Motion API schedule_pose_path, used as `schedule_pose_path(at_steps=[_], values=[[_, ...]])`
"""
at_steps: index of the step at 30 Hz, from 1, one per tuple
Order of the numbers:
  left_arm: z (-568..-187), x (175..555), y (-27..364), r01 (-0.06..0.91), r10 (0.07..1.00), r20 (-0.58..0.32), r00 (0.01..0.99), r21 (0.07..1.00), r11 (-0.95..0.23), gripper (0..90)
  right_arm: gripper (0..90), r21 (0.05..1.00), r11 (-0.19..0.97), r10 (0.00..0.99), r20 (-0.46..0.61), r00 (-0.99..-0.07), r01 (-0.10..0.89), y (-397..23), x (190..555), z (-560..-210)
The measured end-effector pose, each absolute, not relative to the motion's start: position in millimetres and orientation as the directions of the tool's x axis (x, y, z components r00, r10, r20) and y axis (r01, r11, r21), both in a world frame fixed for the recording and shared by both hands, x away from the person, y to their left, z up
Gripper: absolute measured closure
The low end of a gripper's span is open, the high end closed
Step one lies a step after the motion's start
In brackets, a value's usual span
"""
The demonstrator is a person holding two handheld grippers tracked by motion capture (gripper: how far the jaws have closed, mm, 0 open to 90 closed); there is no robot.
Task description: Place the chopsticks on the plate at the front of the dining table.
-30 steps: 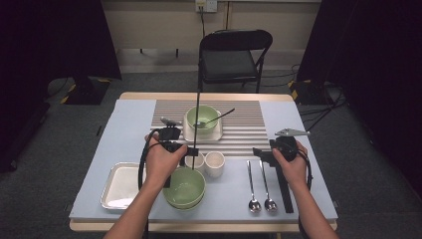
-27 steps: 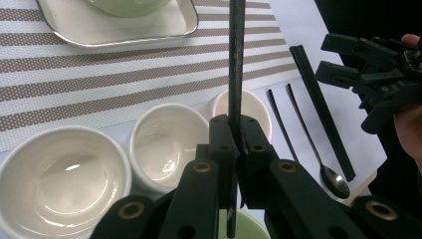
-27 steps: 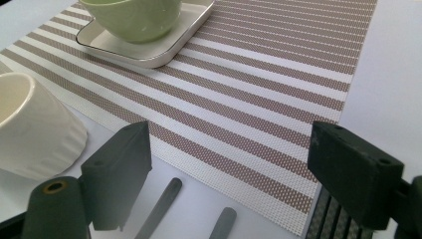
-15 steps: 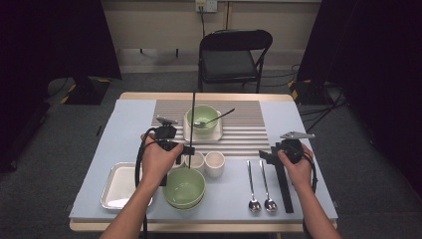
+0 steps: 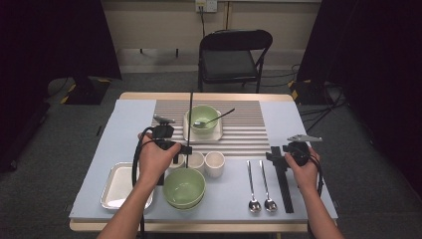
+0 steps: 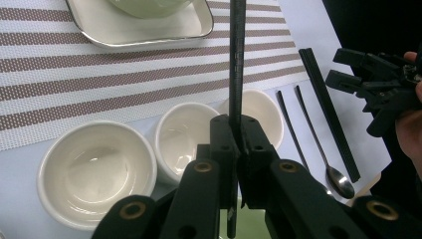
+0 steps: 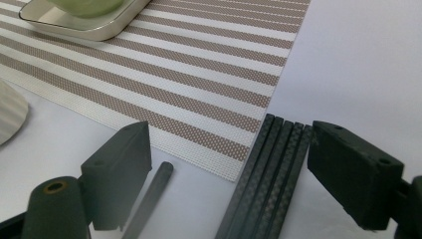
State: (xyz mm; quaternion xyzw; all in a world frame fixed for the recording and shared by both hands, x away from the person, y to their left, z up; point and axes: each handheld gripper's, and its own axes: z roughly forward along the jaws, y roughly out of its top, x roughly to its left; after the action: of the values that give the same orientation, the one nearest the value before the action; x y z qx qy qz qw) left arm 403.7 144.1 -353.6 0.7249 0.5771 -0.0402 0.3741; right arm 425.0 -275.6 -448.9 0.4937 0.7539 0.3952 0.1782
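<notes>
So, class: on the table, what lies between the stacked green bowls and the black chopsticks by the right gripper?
Two spoons lie side by side, bowls toward the person, between the green bowls and the black chopsticks, in the high view.

Two bare forearms reach in from the near edge, each hand wrapped around a hand-held gripper. The left hand-held gripper (image 5: 185,148) sits ahead of the left hand (image 5: 155,158), its jaws closed tight on a thin black chopstick (image 6: 237,74) standing upright. The right hand-held gripper (image 5: 275,156) lies low ahead of the right hand (image 5: 301,164), jaws spread wide apart, gripping nothing.
</notes>
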Motion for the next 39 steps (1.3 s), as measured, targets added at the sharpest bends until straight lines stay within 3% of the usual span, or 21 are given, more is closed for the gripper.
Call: schedule_pose_path(at_steps=[39], values=[[-351.8,407.1,165.0,0.866,0.835,-0.462,0.299,0.499,-0.034,86.8,16.2,0.751,0.167,0.918,0.117,-0.378,0.638,-312.0,415.1,-470.1]])
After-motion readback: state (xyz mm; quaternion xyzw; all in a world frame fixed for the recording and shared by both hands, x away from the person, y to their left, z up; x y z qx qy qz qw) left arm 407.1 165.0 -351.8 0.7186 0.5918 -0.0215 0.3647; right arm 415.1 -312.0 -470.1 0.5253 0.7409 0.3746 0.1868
